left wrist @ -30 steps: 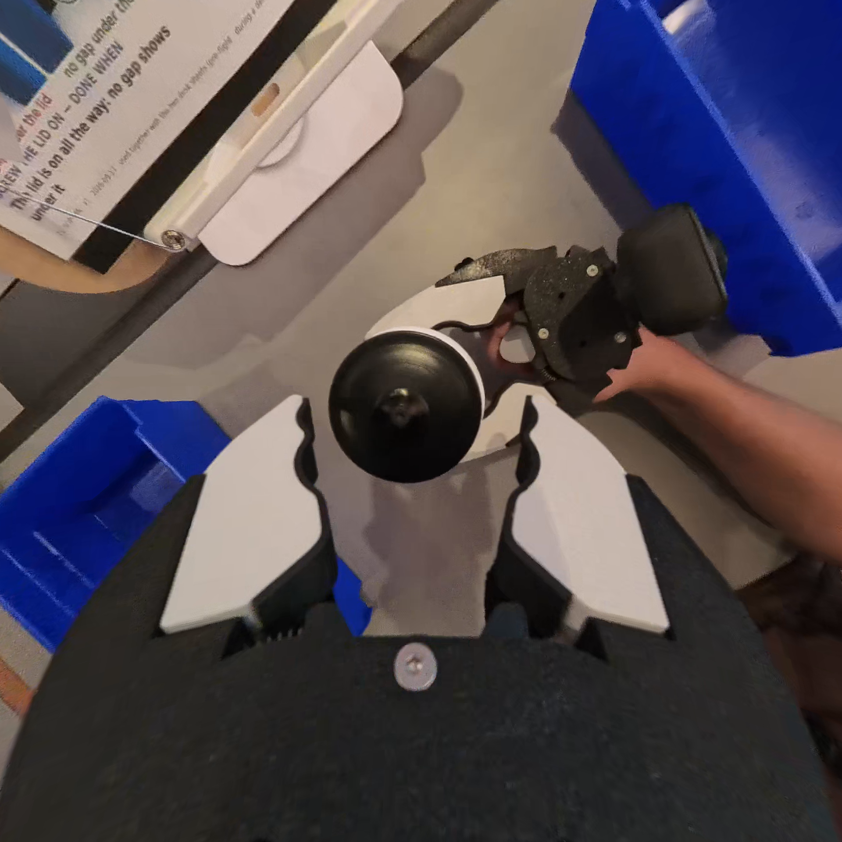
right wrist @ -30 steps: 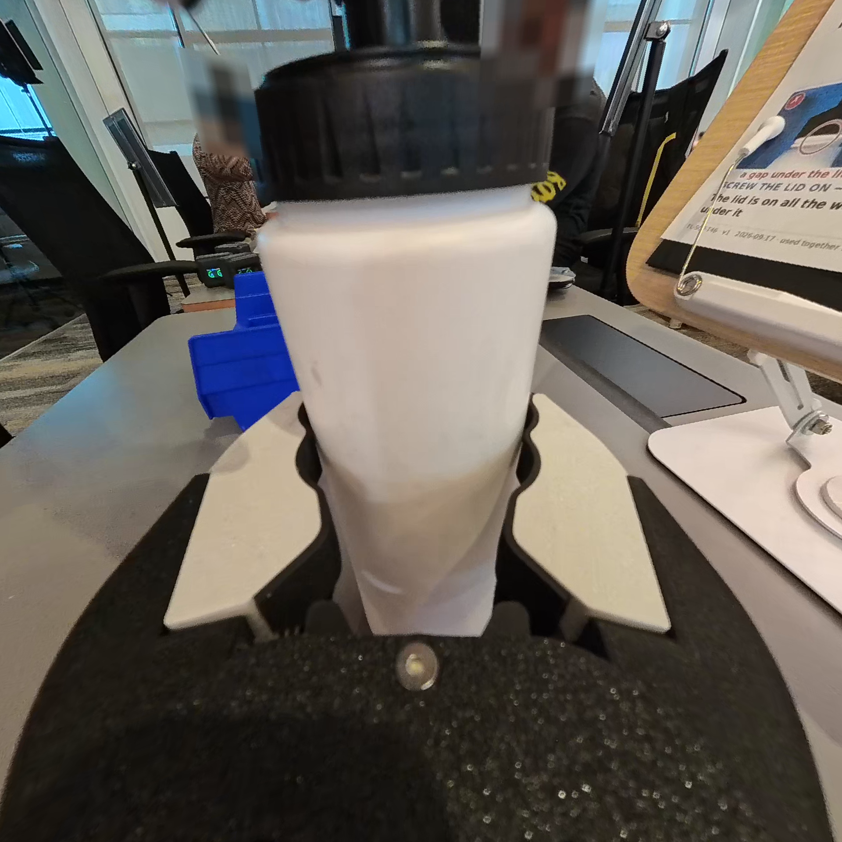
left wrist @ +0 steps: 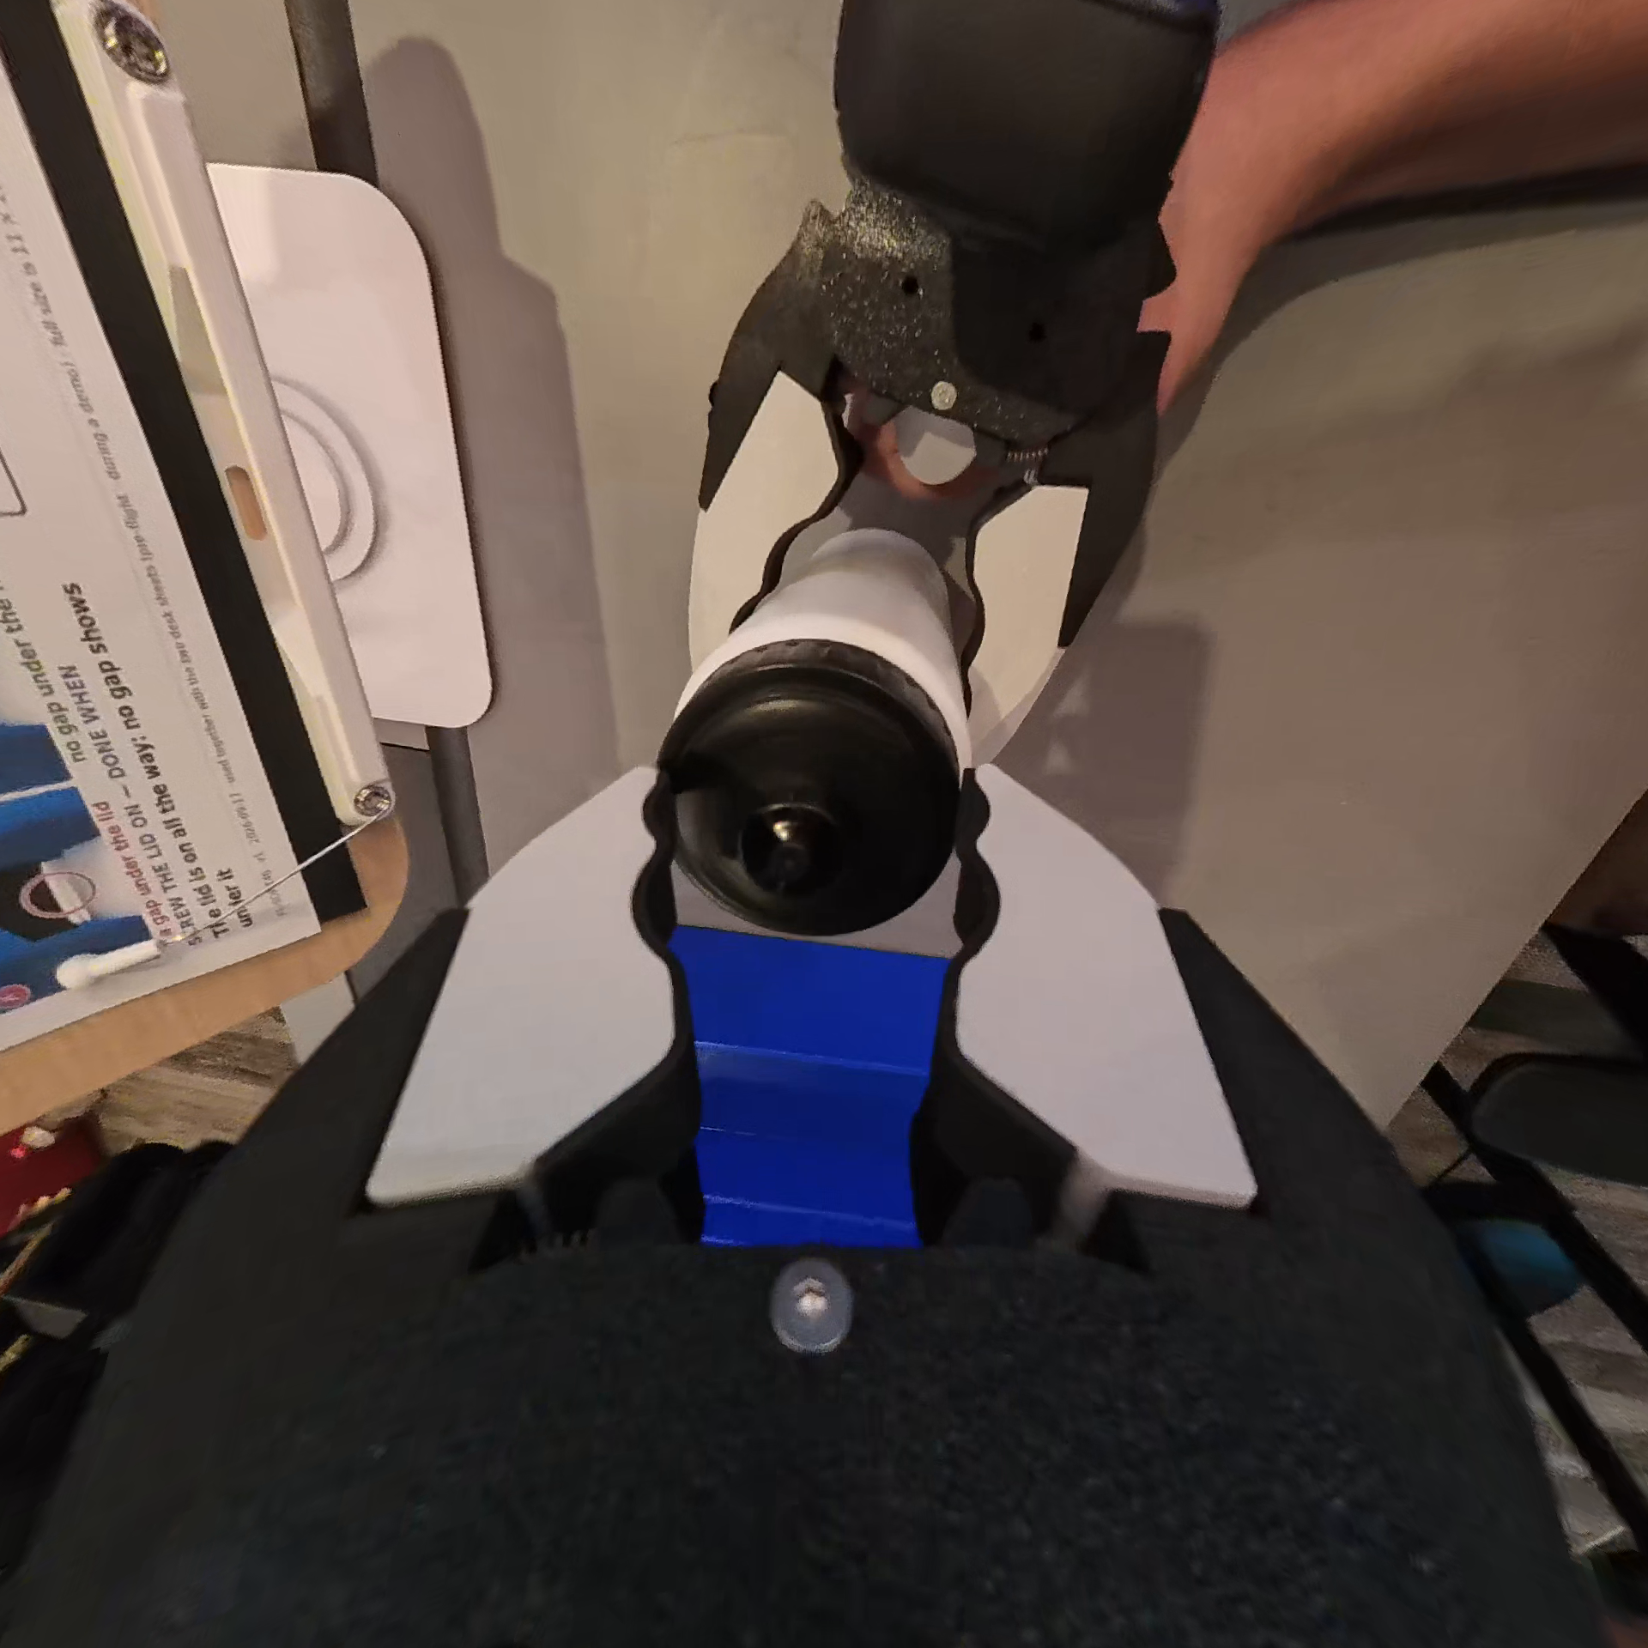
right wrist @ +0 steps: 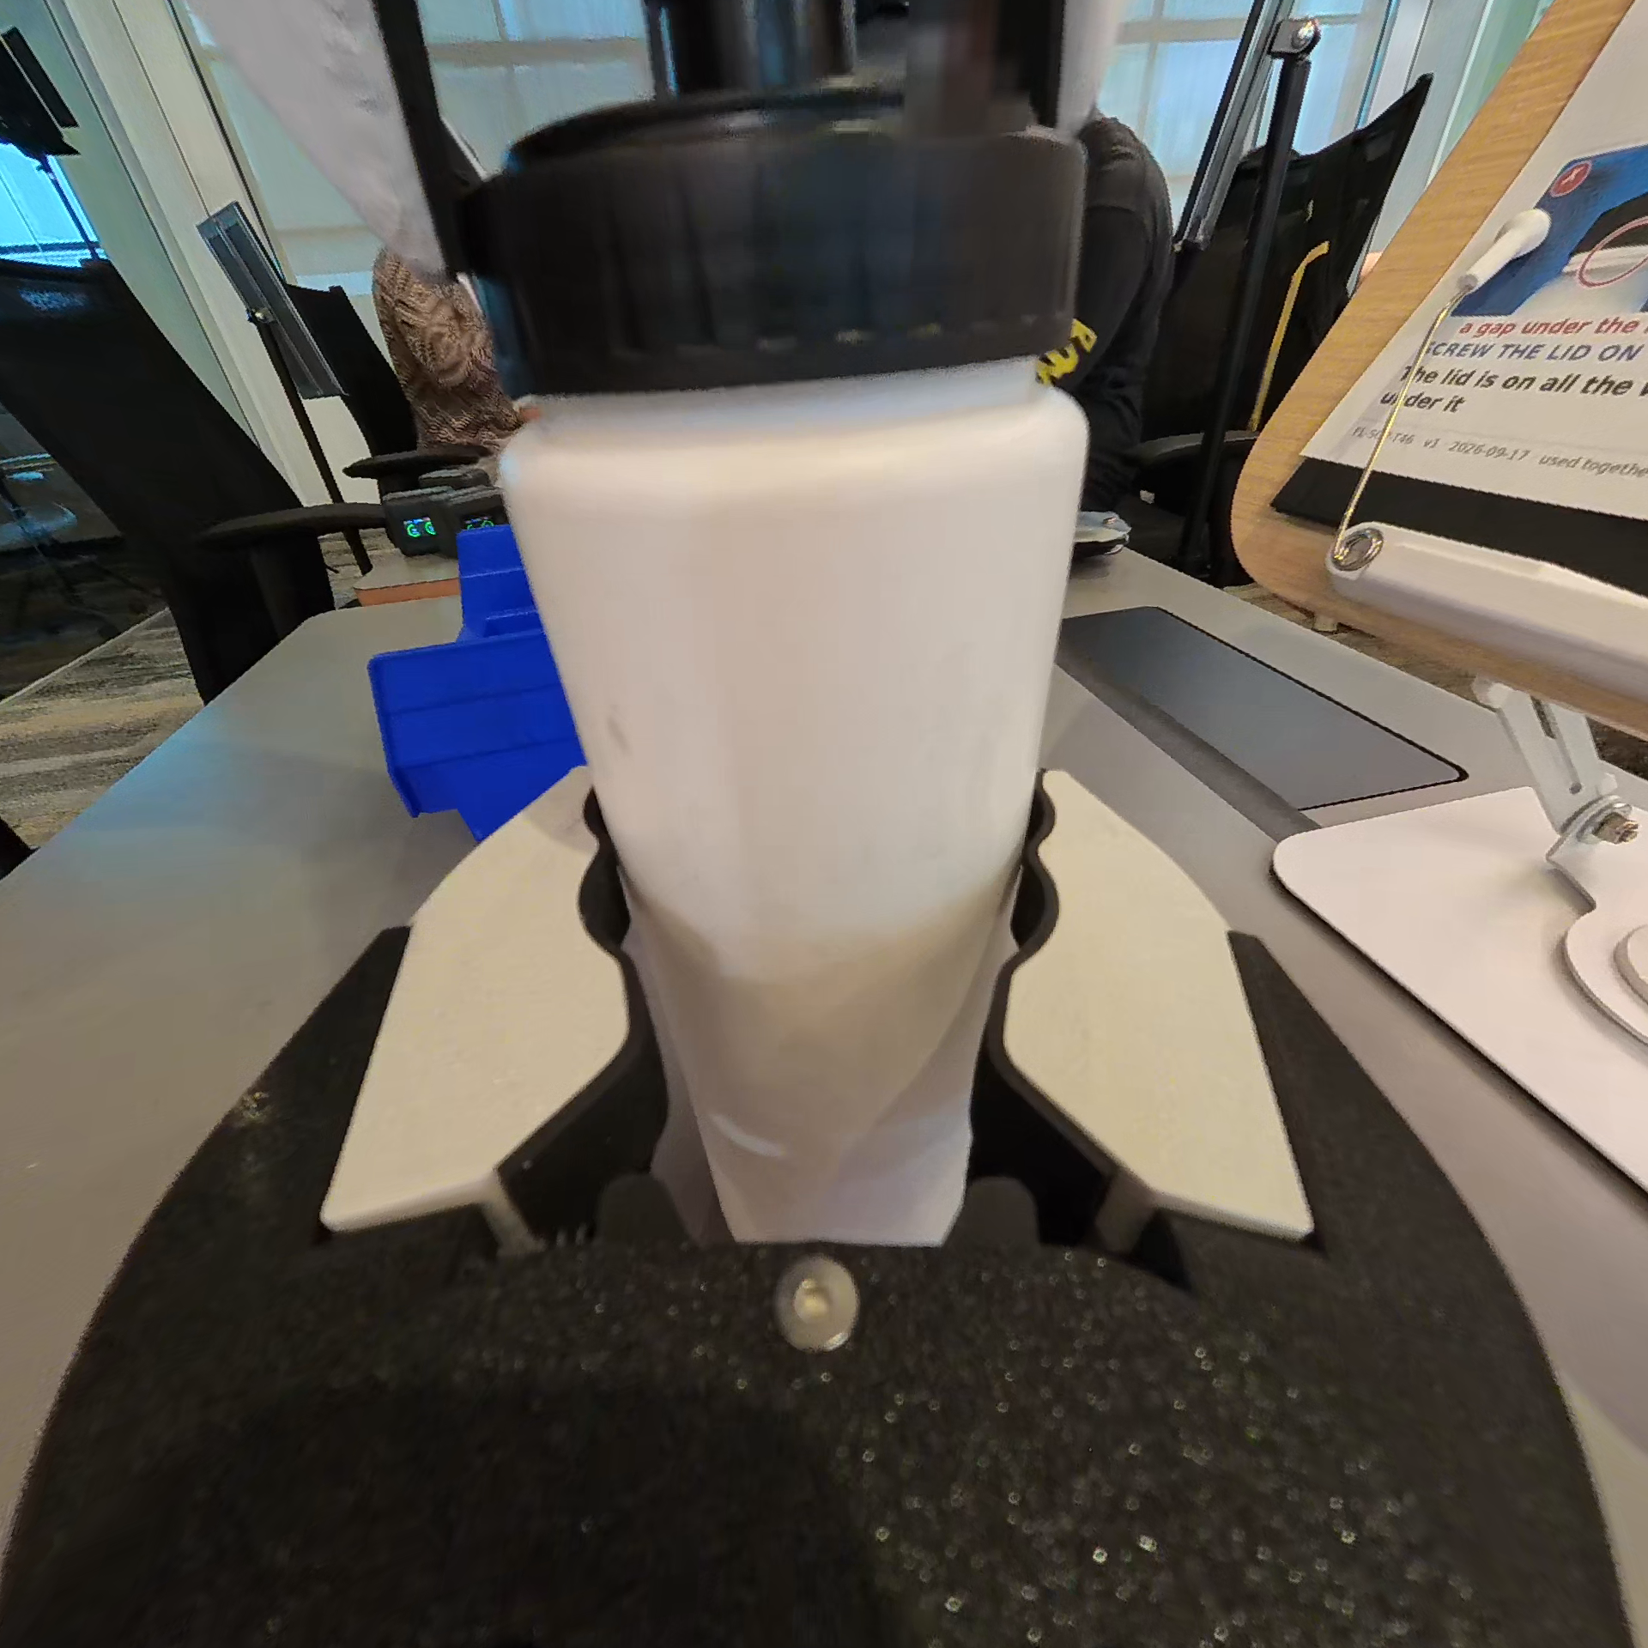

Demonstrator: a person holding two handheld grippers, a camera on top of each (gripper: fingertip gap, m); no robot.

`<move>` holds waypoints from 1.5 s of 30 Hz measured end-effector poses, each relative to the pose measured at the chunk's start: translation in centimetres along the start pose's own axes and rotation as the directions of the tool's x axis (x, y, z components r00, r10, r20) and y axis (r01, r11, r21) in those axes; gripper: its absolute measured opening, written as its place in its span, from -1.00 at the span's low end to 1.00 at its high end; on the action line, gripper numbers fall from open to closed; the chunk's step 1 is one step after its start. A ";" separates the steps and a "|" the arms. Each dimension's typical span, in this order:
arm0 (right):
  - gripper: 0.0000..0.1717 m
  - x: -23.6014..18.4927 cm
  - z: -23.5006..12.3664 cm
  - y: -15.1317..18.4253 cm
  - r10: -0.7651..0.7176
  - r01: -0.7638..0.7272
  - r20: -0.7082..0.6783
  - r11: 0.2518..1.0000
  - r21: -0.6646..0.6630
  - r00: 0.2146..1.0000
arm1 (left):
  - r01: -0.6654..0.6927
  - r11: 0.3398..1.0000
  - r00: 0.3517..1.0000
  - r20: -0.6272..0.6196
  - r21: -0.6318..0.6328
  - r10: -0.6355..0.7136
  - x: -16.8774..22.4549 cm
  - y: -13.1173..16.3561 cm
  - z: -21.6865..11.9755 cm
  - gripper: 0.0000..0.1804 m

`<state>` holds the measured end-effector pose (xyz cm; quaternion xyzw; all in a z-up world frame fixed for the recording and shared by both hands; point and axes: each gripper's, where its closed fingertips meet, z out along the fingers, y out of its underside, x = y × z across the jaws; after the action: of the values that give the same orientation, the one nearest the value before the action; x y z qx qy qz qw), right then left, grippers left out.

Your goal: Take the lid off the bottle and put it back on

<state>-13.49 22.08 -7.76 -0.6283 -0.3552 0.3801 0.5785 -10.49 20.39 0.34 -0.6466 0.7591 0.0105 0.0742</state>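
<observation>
Both gripper (right wrist: 816, 856) pads behind bottle (right wrist: 794, 642).

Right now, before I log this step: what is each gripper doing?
Left gripper: closed on the black lid, pads against its rim.
Right gripper: holding the white bottle by its lower body.

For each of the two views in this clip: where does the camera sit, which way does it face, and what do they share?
Left wrist view: on the left hand-held gripper, looking down at the black ribbed screw lid; its fingers flank the lid, and a forearm shows.
Right wrist view: on the right hand-held gripper, facing level across the grey table; its fingers clamp the white plastic bottle.
Shared: bottle, lid, blue plastic bin.
</observation>
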 end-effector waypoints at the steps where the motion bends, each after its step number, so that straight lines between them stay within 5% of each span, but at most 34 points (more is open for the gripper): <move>1: 0.00 0.0 -0.1 0.0 0.001 -0.001 0.002 1.000 0.000 1.000 | 0.026 1.000 1.000 0.013 0.005 -0.026 0.0 0.0 0.0 -0.33; 3: 0.00 0.1 -0.2 0.0 0.003 -0.003 0.003 1.000 -0.001 1.000 | 0.092 0.995 0.994 0.058 0.044 -0.095 -0.1 -0.3 -0.2 -0.06; 6: 0.00 0.2 -0.2 0.0 0.004 -0.004 -0.001 1.000 0.001 1.000 | 0.269 0.953 0.959 0.058 0.137 -0.279 0.5 -1.2 -0.9 0.02; 10: 0.00 0.2 0.0 0.0 -0.001 0.001 -0.009 1.000 -0.003 1.000 | 0.655 0.723 0.738 0.021 0.220 -0.675 -0.5 -0.8 -1.5 0.00; 14: 0.00 0.2 0.0 0.1 -0.004 0.004 -0.017 1.000 -0.006 1.000 | 0.682 0.690 0.685 0.119 0.243 -0.719 -1.7 0.4 -0.3 -0.04; 18: 0.00 0.2 0.0 0.1 -0.005 0.005 -0.015 1.000 -0.007 1.000 | 0.726 0.650 0.666 0.005 0.223 -0.746 -1.2 0.0 1.0 -0.14; 22: 0.00 0.2 0.0 0.1 -0.005 0.005 -0.017 1.000 -0.010 1.000 | 0.732 0.661 0.677 -0.065 0.167 -0.733 -0.7 0.1 1.7 -0.18; 25: 0.00 0.1 0.0 0.1 -0.007 0.007 -0.015 1.000 -0.009 1.000 | 0.662 0.736 0.748 -0.068 0.144 -0.660 -0.6 0.3 1.7 -0.18; 31: 0.00 0.0 -0.1 0.1 -0.007 0.007 -0.001 1.000 -0.004 1.000 | 0.368 0.928 0.928 -0.085 0.064 -0.362 -0.2 0.3 1.8 -0.17; 37: 0.00 -0.2 0.1 0.1 -0.006 0.007 0.007 1.000 -0.004 1.000 | 0.097 0.995 0.987 -0.128 -0.017 -0.098 0.1 0.9 1.7 -0.17; 41: 0.00 -0.2 0.2 0.2 -0.005 0.005 0.009 1.000 -0.006 1.000 | 0.135 0.990 0.984 -0.109 -0.045 -0.139 0.4 1.3 1.4 -0.14; 43: 0.00 -0.2 0.0 0.2 -0.003 0.003 0.014 1.000 -0.006 1.000 | 0.180 0.984 0.982 -0.047 -0.012 -0.180 0.1 1.3 1.0 0.11; 45: 0.00 -0.1 0.0 0.2 0.000 0.000 0.010 1.000 -0.005 1.000 | 0.264 0.962 0.964 0.019 0.061 -0.266 -0.3 0.8 0.3 0.14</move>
<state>-13.51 21.93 -7.92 -0.6278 -0.3589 0.3822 0.5752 -11.21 20.84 -0.02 -0.7398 0.6647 -0.0129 0.1037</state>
